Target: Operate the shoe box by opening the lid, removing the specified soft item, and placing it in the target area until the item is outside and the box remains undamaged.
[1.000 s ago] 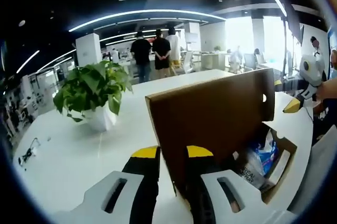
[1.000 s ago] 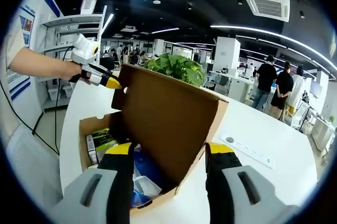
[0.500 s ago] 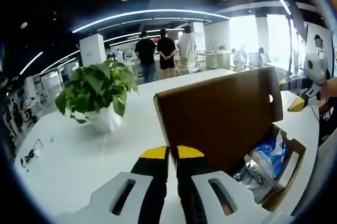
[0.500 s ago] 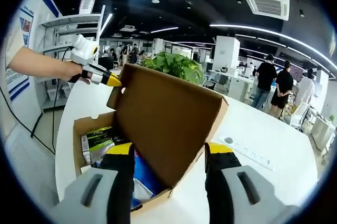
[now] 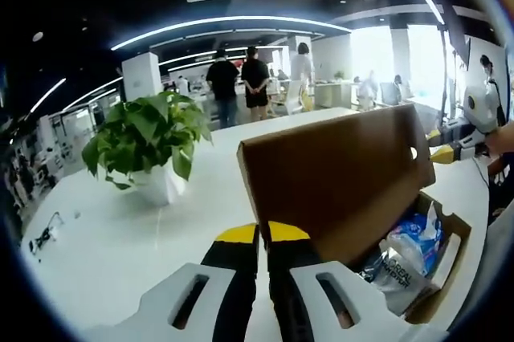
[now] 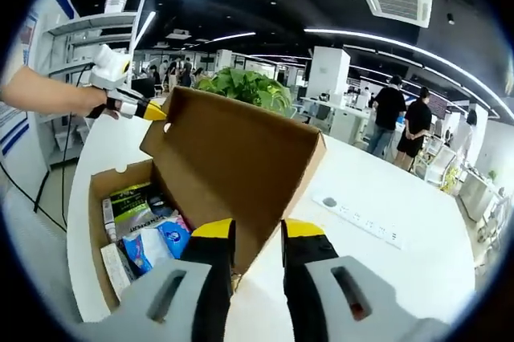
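Note:
A brown cardboard shoe box [image 5: 446, 276] stands on the white table [image 5: 120, 230] with its lid [image 5: 337, 173] raised. My left gripper [image 5: 262, 234] is shut on the lid's near corner; its yellow tip [image 6: 151, 111], held by a hand, touches that corner. My right gripper [image 6: 257, 234] has its jaws drawn close with a gap left, and the edge of the lid [image 6: 233, 165] runs between them. Its tip [image 5: 442, 154] sits by the lid's far corner. Inside the box [image 6: 96, 230] lie a clear bag with blue print [image 6: 157, 242] and a green-black packet [image 6: 128, 201].
A potted plant [image 5: 144, 137] in a white pot stands on the table behind the lid. A white power strip [image 6: 357, 217] lies to the right of the box. A small dark object [image 5: 40, 238] lies near the table's left edge. People [image 5: 237, 85] stand far back.
My right gripper's jaws went from wide apart to close around the lid's edge, and its view shifted so more of the box's inside shows. My left gripper stayed shut.

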{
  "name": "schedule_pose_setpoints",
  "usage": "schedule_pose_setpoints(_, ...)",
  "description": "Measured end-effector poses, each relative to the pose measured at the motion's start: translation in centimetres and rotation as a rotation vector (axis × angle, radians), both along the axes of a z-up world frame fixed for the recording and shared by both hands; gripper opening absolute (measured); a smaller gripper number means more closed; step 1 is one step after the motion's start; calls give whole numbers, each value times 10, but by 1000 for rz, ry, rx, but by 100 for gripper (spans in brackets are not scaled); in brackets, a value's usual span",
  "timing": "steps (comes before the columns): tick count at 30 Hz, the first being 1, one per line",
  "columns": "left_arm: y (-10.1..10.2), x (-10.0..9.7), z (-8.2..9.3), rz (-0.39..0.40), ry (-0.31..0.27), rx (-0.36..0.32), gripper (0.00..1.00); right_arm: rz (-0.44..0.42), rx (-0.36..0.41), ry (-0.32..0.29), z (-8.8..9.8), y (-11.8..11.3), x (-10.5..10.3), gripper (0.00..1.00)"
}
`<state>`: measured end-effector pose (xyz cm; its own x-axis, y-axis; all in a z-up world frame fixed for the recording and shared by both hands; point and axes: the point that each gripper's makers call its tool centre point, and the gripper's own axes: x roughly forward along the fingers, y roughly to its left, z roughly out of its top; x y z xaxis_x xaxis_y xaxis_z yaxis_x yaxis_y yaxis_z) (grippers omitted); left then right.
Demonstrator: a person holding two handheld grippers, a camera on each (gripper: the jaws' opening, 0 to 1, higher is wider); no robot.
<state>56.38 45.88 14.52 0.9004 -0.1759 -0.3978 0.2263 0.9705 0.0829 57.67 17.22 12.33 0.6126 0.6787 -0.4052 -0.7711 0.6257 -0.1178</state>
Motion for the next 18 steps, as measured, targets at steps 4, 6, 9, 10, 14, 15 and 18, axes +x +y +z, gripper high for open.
schedule_pose_setpoints(4, 1, 3, -1, -1, -2, -12, 0, -27, -9, 45, -17, -3, -4, 10)
schedule_pose_setpoints(6, 1, 4, -1, -3, -2, -13, 0, -41, -7, 70, -24, -2, -6, 9)
schedule_pose_setpoints(9, 1, 7, -3, -5, 0, -16, 0, -66, -32, 90, -34, -4, -4, 6)
schedule_pose_setpoints(10, 2, 7, -3, -6, 1, -16, 0, -72, -39, 88, -35, -4, -3, 5)
schedule_pose_setpoints(14, 2, 11, -5, -6, 4, -11, 0, -94, -32, 86, -35, -6, 1, 3)
schedule_pose_setpoints(15, 2, 12, -6, -5, 5, -10, 0, -97, -34, 85, -36, -6, 2, 3)
schedule_pose_setpoints(18, 2, 16, -8, 0, 9, -8, 0, -98, -44, 77, -36, -7, 4, 2)
